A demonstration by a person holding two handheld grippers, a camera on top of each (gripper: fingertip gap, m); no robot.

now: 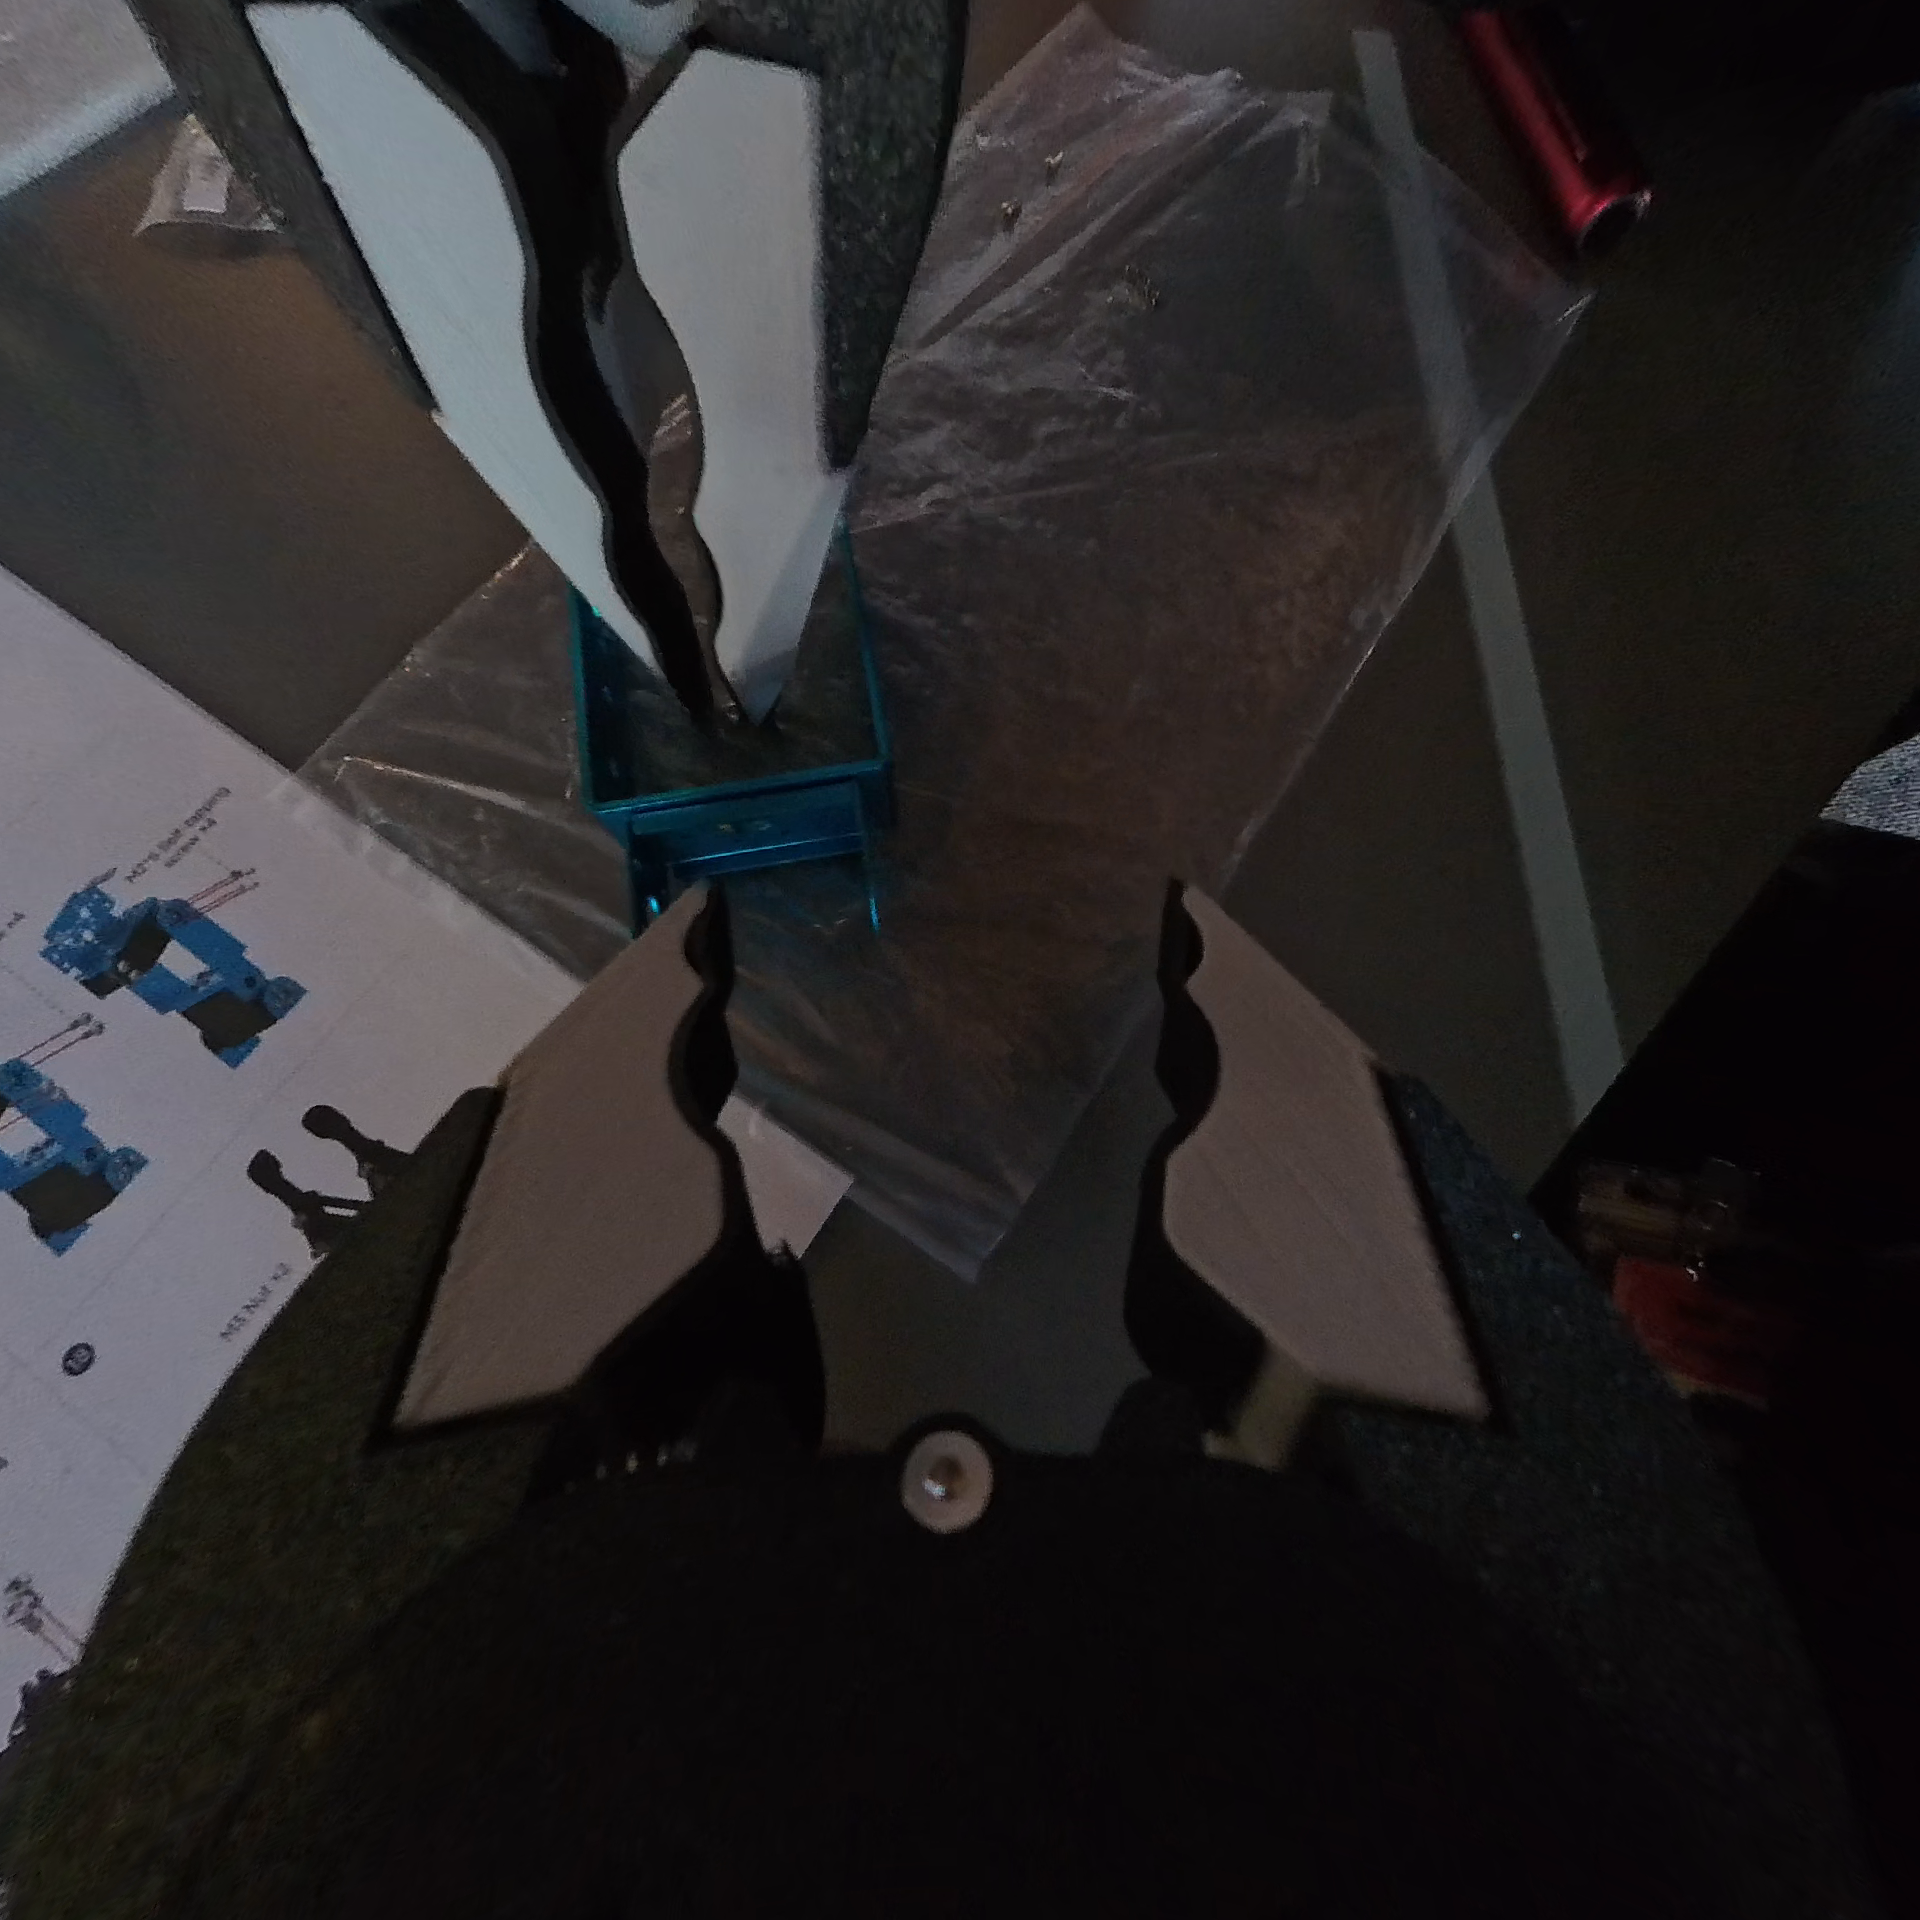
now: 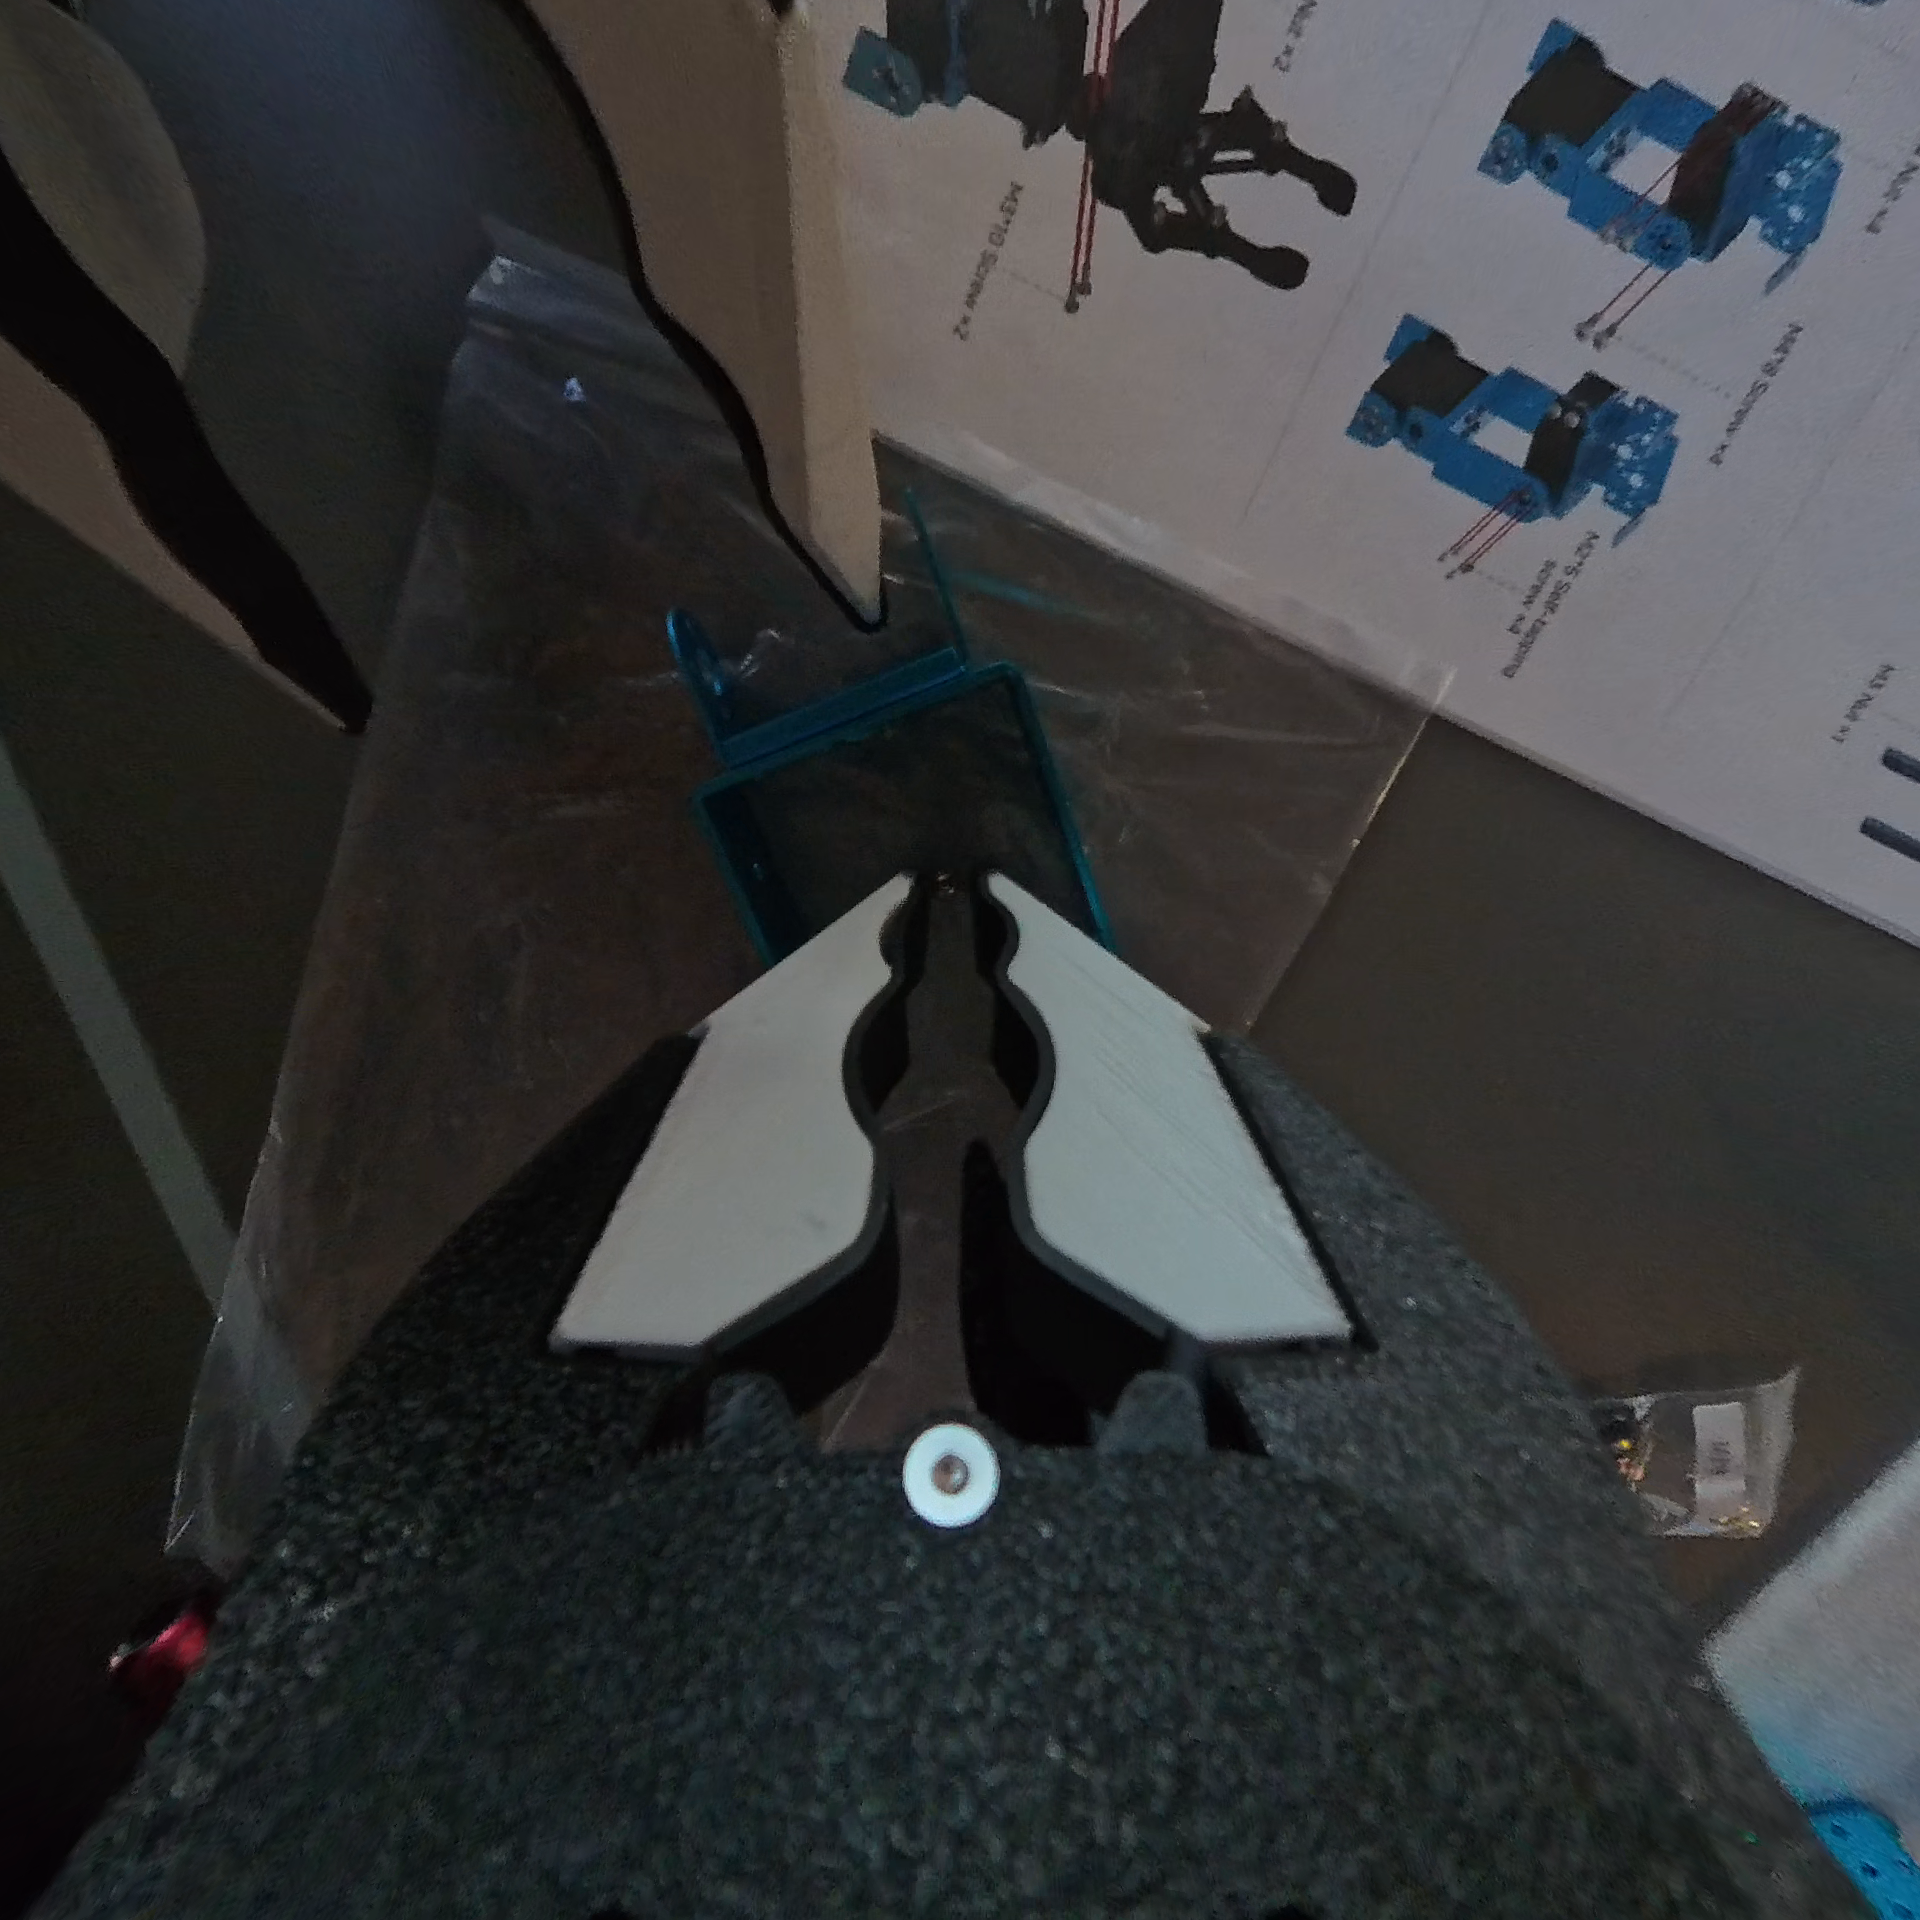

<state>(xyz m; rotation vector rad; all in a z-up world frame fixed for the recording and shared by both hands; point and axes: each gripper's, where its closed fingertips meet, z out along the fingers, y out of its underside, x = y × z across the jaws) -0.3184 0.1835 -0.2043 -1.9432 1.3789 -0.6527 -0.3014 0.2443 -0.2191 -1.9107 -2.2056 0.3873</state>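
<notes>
Surface: a dark brown tabletop (image 1: 208, 499) is seen in dim light, with a clear plastic bag (image 1: 1143, 582) laid flat on it under both grippers.

Left gripper (image 1: 940, 904): its jaws are spread wide and nothing is held between them. Its left fingertip (image 1: 686, 914) is just beside the near end of a blue metal bracket (image 1: 748, 821); whether they touch cannot be told.

Blue metal bracket: a U-shaped channel of thin teal-blue sheet is seen resting on the plastic bag, straight ahead of the left gripper and under the tips of the right gripper (image 2: 943, 883). Small holes are seen in its side walls.

Right gripper: its jaws are drawn to a narrow gap, with the tips lowered inside the bracket. A small dark thing, perhaps a screw (image 2: 945, 883), is seen between the tips; whether it is gripped cannot be told.

Instruction sheet (image 2: 1455, 520): a white printed sheet with blue and black assembly drawings is laid to the left of the left gripper and ahead-right of the right gripper, partly under the bag's edge.

Red tube (image 1: 1558, 135): a shiny red cylinder is seen far ahead-right of the left gripper, well apart from the bracket.

Small packet (image 2: 1704, 1455): a little clear bag of hardware is seen to the right of the right gripper.
</notes>
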